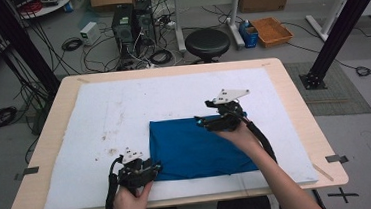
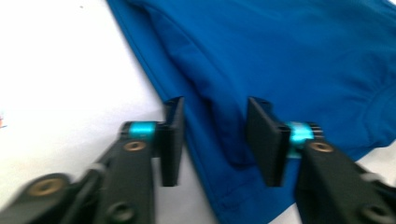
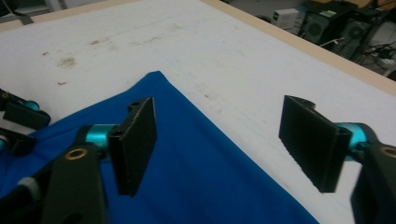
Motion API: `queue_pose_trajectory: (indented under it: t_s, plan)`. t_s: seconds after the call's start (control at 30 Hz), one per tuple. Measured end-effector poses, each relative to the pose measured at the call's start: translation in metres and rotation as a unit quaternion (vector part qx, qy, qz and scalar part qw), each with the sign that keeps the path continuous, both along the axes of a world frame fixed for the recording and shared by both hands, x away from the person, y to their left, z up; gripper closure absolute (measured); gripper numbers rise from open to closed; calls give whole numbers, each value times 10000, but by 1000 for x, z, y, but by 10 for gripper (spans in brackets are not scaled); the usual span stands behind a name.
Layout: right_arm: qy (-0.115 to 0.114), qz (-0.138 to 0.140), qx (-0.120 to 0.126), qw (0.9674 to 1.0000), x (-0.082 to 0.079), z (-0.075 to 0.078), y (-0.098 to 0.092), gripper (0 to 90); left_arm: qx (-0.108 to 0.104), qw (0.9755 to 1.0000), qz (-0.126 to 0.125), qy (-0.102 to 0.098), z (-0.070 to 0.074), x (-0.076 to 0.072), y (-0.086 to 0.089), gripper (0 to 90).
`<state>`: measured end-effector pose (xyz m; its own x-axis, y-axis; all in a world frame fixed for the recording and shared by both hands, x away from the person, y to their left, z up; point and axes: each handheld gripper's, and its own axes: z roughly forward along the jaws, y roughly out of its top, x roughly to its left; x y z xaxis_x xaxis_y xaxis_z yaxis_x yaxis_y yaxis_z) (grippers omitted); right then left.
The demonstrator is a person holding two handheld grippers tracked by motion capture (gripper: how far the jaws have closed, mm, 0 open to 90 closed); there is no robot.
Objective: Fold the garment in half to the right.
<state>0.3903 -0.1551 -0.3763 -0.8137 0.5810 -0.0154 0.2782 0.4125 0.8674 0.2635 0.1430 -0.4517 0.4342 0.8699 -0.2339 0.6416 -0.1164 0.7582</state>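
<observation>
Left gripper (image 1: 154, 168) at the near corner of a folded blue cloth (image 1: 197, 146), right gripper (image 1: 201, 121) over its far edge.

Deep blue and folded to a rectangle, the cloth lies on the white mat (image 1: 100, 126) covering the counter (image 1: 294, 106); soft creases run along its near hem; left jaws straddle a raised fold without pinching it; right jaws stand spread wide above the cloth's edge, gripping nothing.
</observation>
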Motion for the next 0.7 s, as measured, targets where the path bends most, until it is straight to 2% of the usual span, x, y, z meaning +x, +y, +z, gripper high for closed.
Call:
queue_pose_trajectory:
  t_s: [0.1,0.17,0.27,0.43,0.53,0.7]
  plan:
    - [94,82,-186,9997,7,-1,20,392,-9,10000,5,31,0,1,1,675]
    - [286,115,-249,9992,13,-2,34,431,-79,9999,32,53,-1,1,3,695]
    - [614,201,-276,9975,24,-5,57,479,-61,10000,21,32,-1,1,2,720]
    - [764,315,-401,9958,37,-12,94,563,-26,10000,-26,24,-1,1,2,735]
    - [863,249,-515,9946,44,-19,114,612,-38,10000,-46,29,-1,2,2,735]
    - [992,151,-611,9931,56,-33,140,641,-79,10000,-44,39,-1,2,3,735]
